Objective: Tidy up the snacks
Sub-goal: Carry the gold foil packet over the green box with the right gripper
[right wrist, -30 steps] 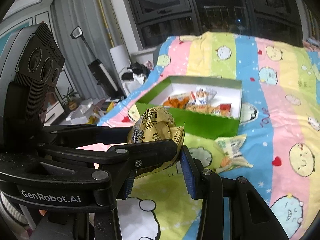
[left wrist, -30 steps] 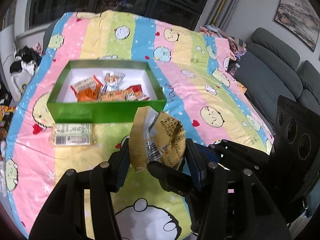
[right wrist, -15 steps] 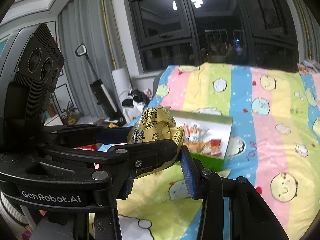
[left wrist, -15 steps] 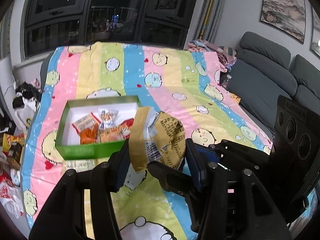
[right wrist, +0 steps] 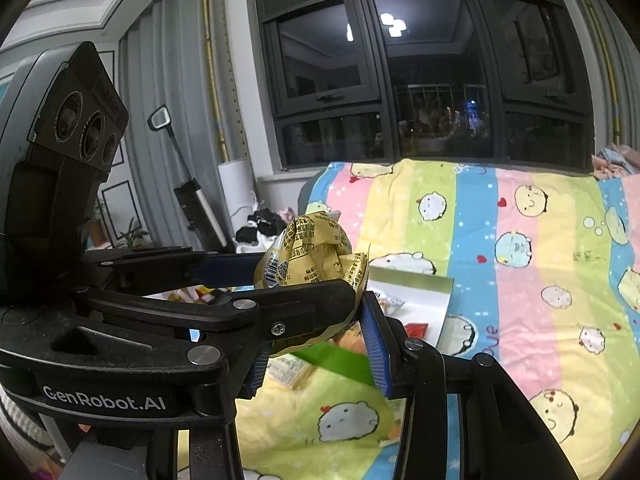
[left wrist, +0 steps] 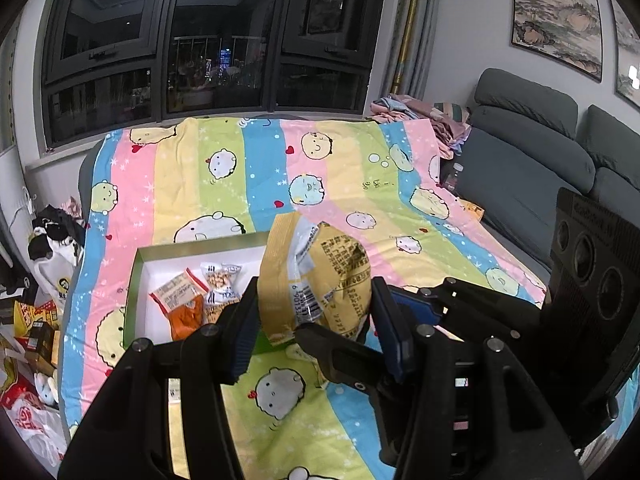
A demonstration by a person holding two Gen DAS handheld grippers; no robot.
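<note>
Both grippers are shut on one crumpled yellow snack bag (left wrist: 316,276), held in the air above the bed; it also shows in the right wrist view (right wrist: 312,252). My left gripper (left wrist: 312,320) pinches it from one side and my right gripper (right wrist: 316,332) from the other. The open green box (left wrist: 138,264) lies on the striped cartoon bedspread below and beyond the bag, with several snack packets (left wrist: 192,300) inside. In the right wrist view the green box (right wrist: 336,364) is partly hidden behind the fingers.
A grey sofa (left wrist: 532,168) runs along the right of the bed. Dark windows (left wrist: 216,40) stand behind it. Bags and clutter (left wrist: 32,320) lie on the floor at the left. A loose flat packet (right wrist: 288,372) lies on the bedspread in front of the box.
Both grippers have risen and tilted up with the yellow bag. The box and bed now sit lower and farther in both views; more of the windows shows.
</note>
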